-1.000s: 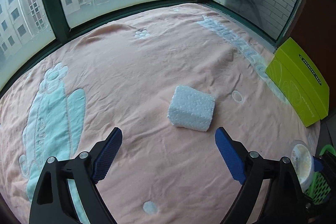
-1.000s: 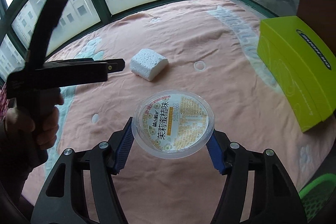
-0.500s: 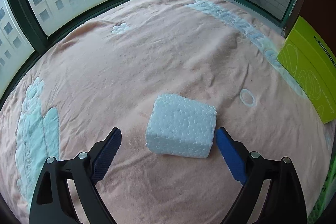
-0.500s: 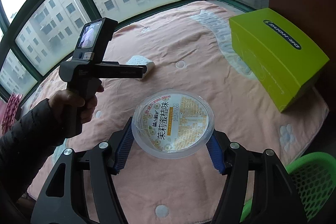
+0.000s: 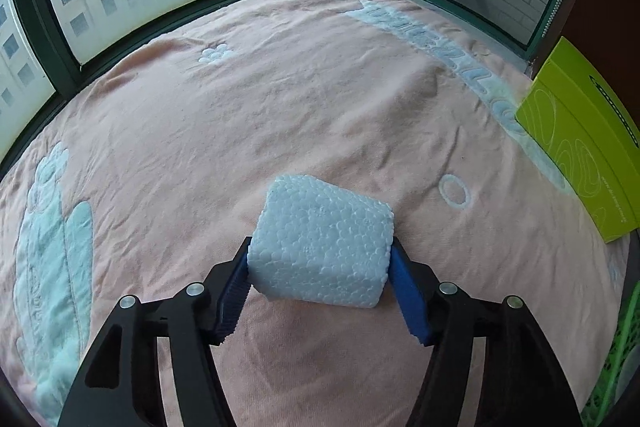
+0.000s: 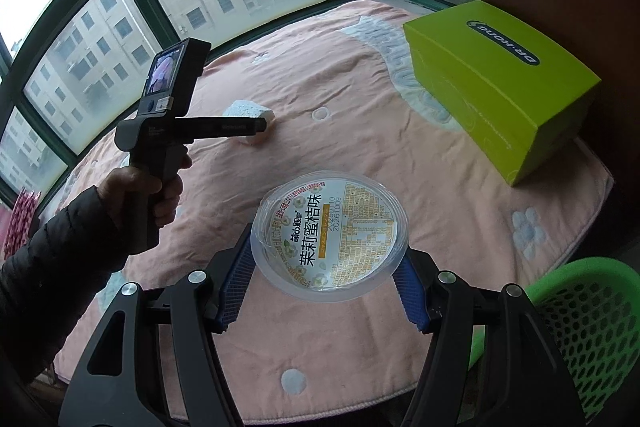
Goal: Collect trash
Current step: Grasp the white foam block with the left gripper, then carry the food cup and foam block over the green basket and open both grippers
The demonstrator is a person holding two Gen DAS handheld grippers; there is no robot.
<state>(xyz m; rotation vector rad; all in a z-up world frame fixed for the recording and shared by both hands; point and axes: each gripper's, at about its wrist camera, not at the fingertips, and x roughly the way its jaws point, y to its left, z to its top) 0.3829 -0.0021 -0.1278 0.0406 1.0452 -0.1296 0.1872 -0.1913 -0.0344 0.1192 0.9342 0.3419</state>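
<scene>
Closed in just now on the foam block [image 5: 320, 243], left tongs [image 5: 320, 291] clamped on it atop the pink blanket [image 5: 280, 99]; right tongs [image 6: 326, 291] gripping the plastic lid [image 6: 330, 235] near the green basket [image 6: 588, 311].

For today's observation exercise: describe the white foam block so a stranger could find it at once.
Start at the pink blanket below the windows. Near its middle, left of the green box, the left gripper has just closed on the foam block. It is the only white, pebbly-surfaced chunk; the other piece of trash is a clear round lid.
</scene>
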